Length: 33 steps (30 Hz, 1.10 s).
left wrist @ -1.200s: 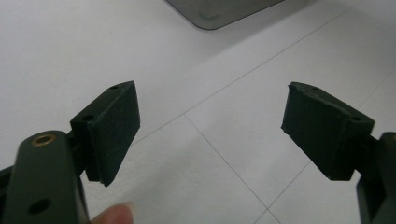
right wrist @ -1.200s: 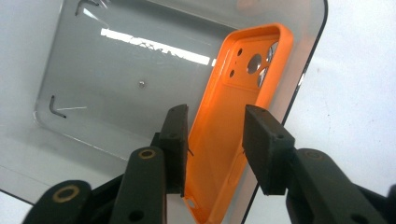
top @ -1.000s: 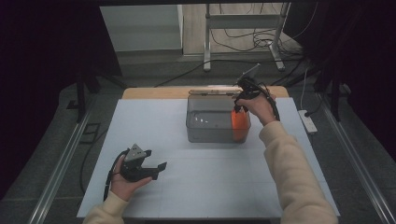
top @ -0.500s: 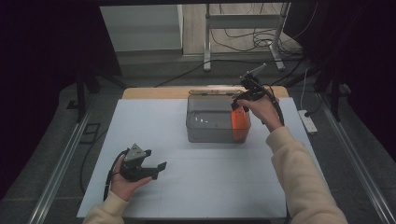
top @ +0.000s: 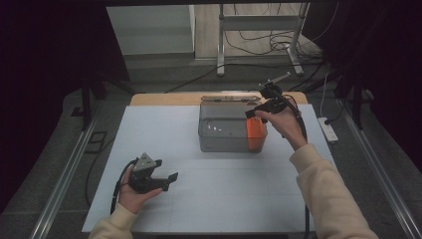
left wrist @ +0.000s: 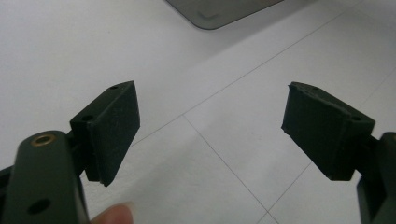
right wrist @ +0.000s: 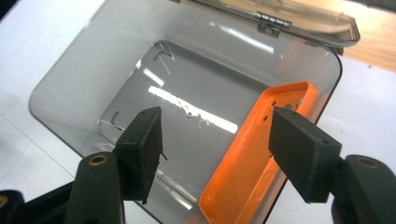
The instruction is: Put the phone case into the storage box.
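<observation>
A clear grey plastic box point(top: 224, 130) stands mid-table with its lid point(top: 230, 98) swung open at the back. An orange phone case point(top: 256, 134) leans on edge against the box's right inner wall point(right wrist: 252, 158). My right gripper point(top: 253, 113) hovers above the box's right rear corner. Its jaws have just been opening and stand apart point(right wrist: 215, 128) with nothing between them; the case lies below them. My left gripper point(top: 166, 180) rests low over the white table at the front left, jaws wide open point(left wrist: 210, 135) and empty.
The white table sheet point(top: 209, 199) spreads around the box, with a wooden strip point(top: 164, 98) along the far edge. A corner of the box point(left wrist: 219, 11) lies ahead of the left gripper. A power strip point(top: 328, 129) lies off the table's right side.
The right gripper has drawn back a little to the right and up from the orange case, and its jaws have spread. The case stays in the box. The left hand has not moved.
</observation>
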Tool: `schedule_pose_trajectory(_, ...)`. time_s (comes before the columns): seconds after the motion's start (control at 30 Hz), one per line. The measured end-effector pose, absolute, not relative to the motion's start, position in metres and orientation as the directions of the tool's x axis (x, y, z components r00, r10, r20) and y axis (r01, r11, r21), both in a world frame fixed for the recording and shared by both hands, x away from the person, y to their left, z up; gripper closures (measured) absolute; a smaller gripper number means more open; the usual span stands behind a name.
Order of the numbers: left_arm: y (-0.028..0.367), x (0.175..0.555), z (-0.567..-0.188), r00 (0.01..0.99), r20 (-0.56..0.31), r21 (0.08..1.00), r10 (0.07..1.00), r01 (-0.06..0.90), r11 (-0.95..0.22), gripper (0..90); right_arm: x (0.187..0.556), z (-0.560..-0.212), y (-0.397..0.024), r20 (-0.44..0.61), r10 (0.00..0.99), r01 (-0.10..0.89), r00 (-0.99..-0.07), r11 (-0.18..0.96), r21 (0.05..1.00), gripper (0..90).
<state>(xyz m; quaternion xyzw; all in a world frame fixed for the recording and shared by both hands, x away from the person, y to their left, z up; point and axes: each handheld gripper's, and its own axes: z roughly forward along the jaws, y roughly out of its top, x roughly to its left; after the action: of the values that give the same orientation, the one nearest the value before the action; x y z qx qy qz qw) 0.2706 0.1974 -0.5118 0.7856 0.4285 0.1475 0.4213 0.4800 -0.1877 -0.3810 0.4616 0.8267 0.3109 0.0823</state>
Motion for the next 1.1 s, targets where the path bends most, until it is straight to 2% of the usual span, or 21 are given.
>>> schedule_pose_trajectory(0.3, 0.197, 0.271, -0.513, 0.586, -0.128, 0.786, 0.8, 0.551, -0.279, 18.9, 0.464, -0.385, -0.199, 0.144, 0.783, 0.652, -0.605, 0.384, 0.653, 32.7)
schedule_pose_trajectory(1.1, 0.198, 0.268, -0.511, 0.583, -0.118, 0.79, 0.804, 0.545, -0.28, 18.8, 0.439, -0.389, -0.217, 0.122, 0.756, 0.575, -0.643, 0.371, 0.729, 31.8)
